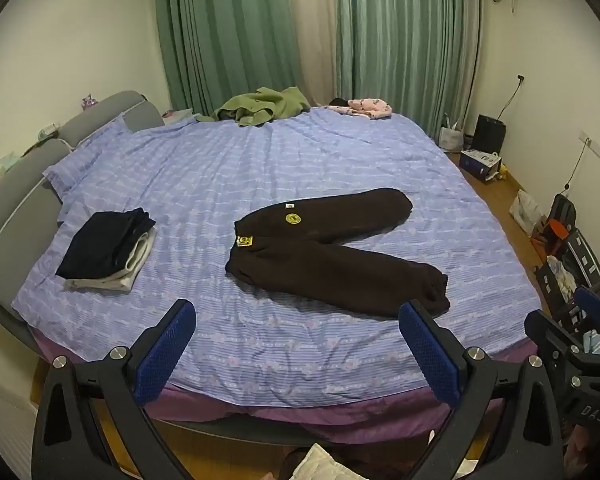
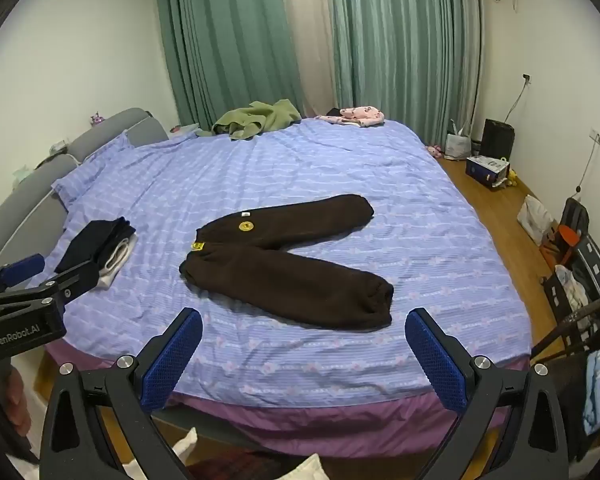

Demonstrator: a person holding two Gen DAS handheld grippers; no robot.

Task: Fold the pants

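Observation:
Dark brown pants (image 1: pixel 332 252) lie spread flat on the blue striped bedspread (image 1: pixel 260 168), legs apart in a V pointing right, waistband to the left with yellow patches. They also show in the right wrist view (image 2: pixel 284 268). My left gripper (image 1: pixel 296 344) is open and empty, held above the bed's near edge, short of the pants. My right gripper (image 2: pixel 304 348) is open and empty, also at the near edge, just before the nearer leg cuff. The left gripper shows at the left of the right wrist view (image 2: pixel 20 280).
A stack of folded dark and white clothes (image 1: pixel 108 248) sits on the bed's left. A green garment (image 1: pixel 264 106) and a pink garment (image 1: pixel 360 108) lie at the far edge. A grey headboard (image 1: pixel 16 200) is left. Boxes and bags (image 1: pixel 480 164) stand on the floor at right.

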